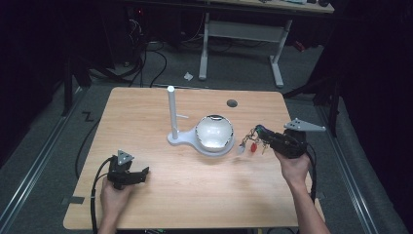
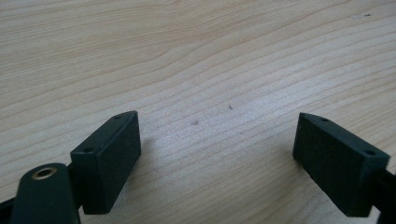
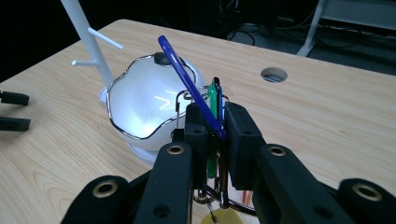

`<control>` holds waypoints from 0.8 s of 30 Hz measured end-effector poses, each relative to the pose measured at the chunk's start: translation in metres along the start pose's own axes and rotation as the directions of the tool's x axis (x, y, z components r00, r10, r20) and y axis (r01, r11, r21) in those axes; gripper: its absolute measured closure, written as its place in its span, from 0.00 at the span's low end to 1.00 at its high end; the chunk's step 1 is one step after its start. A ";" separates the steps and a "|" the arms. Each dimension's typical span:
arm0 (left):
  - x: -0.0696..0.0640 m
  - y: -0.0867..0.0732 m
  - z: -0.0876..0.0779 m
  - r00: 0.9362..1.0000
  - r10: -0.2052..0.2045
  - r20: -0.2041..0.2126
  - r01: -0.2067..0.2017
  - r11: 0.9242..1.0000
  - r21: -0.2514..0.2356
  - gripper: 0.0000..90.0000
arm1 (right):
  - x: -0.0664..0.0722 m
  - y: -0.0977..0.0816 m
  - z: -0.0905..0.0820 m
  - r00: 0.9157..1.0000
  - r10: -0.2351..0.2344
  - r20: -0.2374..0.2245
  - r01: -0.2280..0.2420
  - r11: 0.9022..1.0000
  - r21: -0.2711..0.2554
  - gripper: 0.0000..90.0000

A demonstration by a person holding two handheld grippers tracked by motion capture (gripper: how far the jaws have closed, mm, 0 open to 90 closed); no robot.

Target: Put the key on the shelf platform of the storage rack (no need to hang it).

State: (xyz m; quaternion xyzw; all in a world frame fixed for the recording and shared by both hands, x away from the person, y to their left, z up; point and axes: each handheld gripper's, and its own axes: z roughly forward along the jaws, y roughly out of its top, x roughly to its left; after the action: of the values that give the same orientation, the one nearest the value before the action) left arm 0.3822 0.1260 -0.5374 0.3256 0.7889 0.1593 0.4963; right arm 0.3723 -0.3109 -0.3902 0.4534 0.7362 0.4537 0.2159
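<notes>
Carry step: right gripper [image 3: 212, 128] jaws clamped on the key bunch [image 1: 252, 141], lifted off the tabletop [image 1: 195, 195] beside the white bowl [image 1: 214, 132]. Left gripper [image 2: 217, 154] jaws wide open, holding nothing. Next, I'd judge: get the bunch over the bowl or onto a stand [image 1: 172, 114] peg, then release.

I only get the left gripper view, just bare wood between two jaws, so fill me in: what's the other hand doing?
Observer: The right gripper is shut on a bunch of keys, held above the table.
Operator: What's near it?
Observer: A white bowl on a white stand with an upright post, just left of the keys in the high view.
Operator: And where is my gripper?
Observer: The left gripper sits open near the table's front left, apart from the stand.
</notes>
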 end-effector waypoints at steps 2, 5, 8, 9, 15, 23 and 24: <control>0.000 0.000 0.000 1.000 0.001 0.001 -0.001 1.000 0.000 0.17 | 0.001 0.003 0.000 1.000 -0.005 -0.008 0.005 1.000 -0.003 0.90; 0.000 0.000 0.000 1.000 0.000 -0.001 0.000 1.000 -0.001 0.17 | 0.003 0.009 0.000 1.000 -0.005 -0.022 0.005 1.000 -0.009 0.90; 0.000 0.000 0.000 1.000 0.000 -0.001 0.000 1.000 -0.002 0.17 | 0.005 0.015 -0.001 0.999 -0.013 -0.038 0.012 1.000 -0.017 0.90; 0.000 0.000 0.000 1.000 -0.001 -0.002 0.001 1.000 -0.002 0.17 | 0.006 0.017 -0.001 0.999 -0.014 -0.043 0.014 1.000 -0.019 0.90; 0.000 0.000 0.000 1.000 -0.002 -0.002 0.002 1.000 -0.001 0.17 | 0.010 0.026 0.000 0.997 -0.027 -0.066 0.025 0.999 -0.022 0.90; 0.000 0.000 0.000 1.000 -0.001 0.000 0.001 1.000 0.000 0.17 | 0.015 0.037 0.002 0.995 -0.030 -0.097 0.027 0.999 -0.032 0.90; 0.000 0.000 0.000 1.000 -0.001 -0.002 0.001 1.000 -0.002 0.17 | 0.016 0.039 0.003 0.994 -0.031 -0.102 0.028 0.999 -0.035 0.90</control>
State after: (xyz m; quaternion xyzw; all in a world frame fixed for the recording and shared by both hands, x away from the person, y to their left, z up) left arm 0.3822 0.1261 -0.5373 0.3247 0.7893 0.1601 0.4959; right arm 0.3845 -0.2892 -0.3567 0.4149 0.7451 0.4855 0.1923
